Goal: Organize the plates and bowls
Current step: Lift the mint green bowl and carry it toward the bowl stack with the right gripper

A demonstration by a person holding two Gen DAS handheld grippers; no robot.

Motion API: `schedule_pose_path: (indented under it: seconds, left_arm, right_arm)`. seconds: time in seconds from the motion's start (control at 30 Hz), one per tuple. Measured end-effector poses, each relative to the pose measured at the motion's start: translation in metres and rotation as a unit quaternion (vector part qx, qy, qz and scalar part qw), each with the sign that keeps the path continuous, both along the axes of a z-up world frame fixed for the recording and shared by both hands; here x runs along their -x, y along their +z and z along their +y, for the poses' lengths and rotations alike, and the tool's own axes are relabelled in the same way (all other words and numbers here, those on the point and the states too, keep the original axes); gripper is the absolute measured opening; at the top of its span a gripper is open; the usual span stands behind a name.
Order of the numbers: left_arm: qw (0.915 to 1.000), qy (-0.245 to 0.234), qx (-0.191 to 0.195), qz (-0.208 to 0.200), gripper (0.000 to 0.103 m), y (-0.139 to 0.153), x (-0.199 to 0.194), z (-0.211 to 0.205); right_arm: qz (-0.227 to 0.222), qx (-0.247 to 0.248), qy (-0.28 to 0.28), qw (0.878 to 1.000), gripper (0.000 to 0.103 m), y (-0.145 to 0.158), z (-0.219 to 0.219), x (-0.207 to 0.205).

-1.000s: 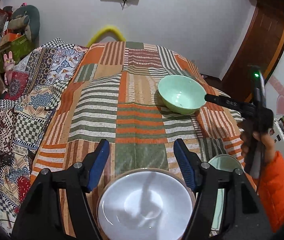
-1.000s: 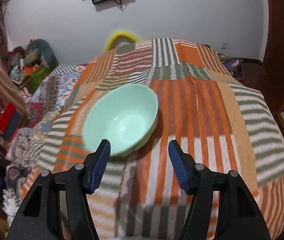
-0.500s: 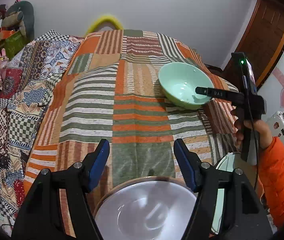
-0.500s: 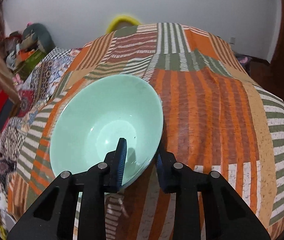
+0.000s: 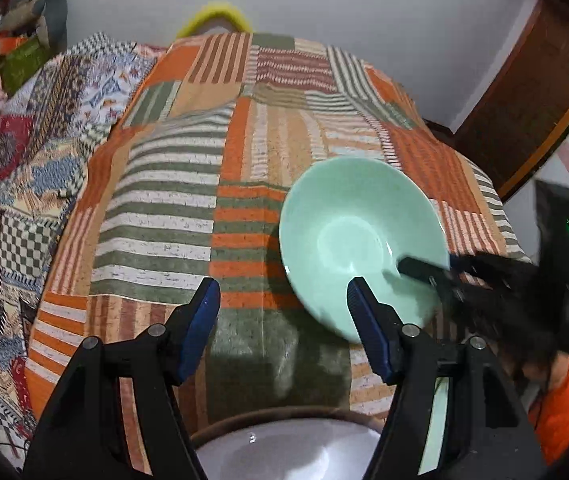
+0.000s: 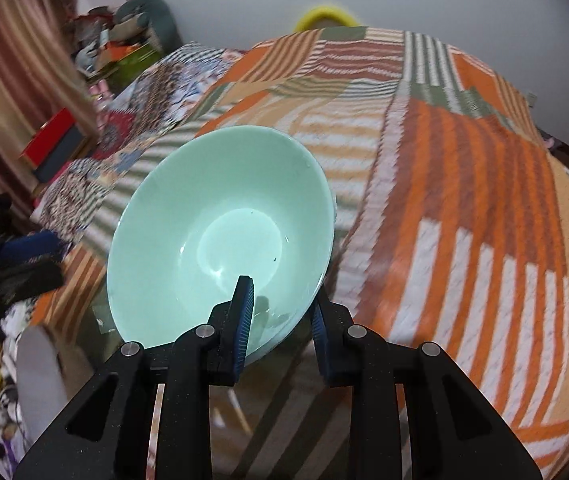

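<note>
Mint-green bowl (image 6: 220, 232), glossy, plain inside, tilted and lifted off the striped patchwork bedspread (image 6: 464, 208). Right gripper (image 6: 280, 312) clamps its near rim, one pad inside, one outside. Left wrist view alone shows a white bowl (image 5: 284, 456) at the bottom edge, below the left gripper (image 5: 284, 312), whose jaws are closing with nothing between them. An orange sleeve (image 5: 560, 412) shows at right, blurred. Clutter is piled far left.

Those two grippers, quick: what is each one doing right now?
Left gripper: closing slightly, nothing between its jaws.
Right gripper: shut on the green bowl, pinching its rim.
</note>
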State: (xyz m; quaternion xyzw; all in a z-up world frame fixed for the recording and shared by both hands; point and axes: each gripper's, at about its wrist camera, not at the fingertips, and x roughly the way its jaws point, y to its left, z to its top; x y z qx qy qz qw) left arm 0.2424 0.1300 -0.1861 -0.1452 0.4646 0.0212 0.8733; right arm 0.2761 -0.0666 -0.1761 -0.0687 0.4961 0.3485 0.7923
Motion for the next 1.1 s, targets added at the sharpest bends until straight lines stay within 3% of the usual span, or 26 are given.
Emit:
schedule_pose_path:
  seconds: [0.13,0.2,0.43,0.5,0.63,0.73,1.1]
  left_arm:
    - [0.9998,-0.002,-0.003,0.021,0.052,-0.013,-0.011,0.003]
    - [0.9996,-0.006,0.002,0.028,0.047,-0.018,-0.015,0.003]
    - [0.9988,-0.029,0.001,0.04,0.029,-0.03,-0.026,-0.009]
    - [0.9988,-0.028,-0.008,0.038,0.029,-0.029,-0.027,-0.011]
    - [0.9991,-0.023,0.007,0.036,0.029,-0.025,-0.024,-0.009]
    - [0.9993,-0.022,0.011,0.028,0.029,-0.019,-0.017,-0.009]
    - [0.9987,-0.024,-0.027,-0.037,0.029,0.038,0.029,-0.025]
  right_arm:
    - [0.021,-0.014,0.007,1.0,0.029,0.003,-0.001,0.004]
    - [0.023,-0.027,-0.009,0.999,0.036,0.007,-0.005,0.001]
    - [0.01,-0.024,-0.033,0.999,0.035,0.001,-0.001,-0.005]
    - [0.005,-0.029,-0.025,0.999,0.027,0.003,0.001,0.0]
    - [-0.01,-0.013,-0.032,0.999,0.026,0.007,0.006,0.005]
    - [-0.004,-0.028,-0.041,0.999,0.026,0.013,0.001,0.005]
    - [-0.041,-0.062,-0.047,0.996,0.026,0.055,-0.012,0.037]
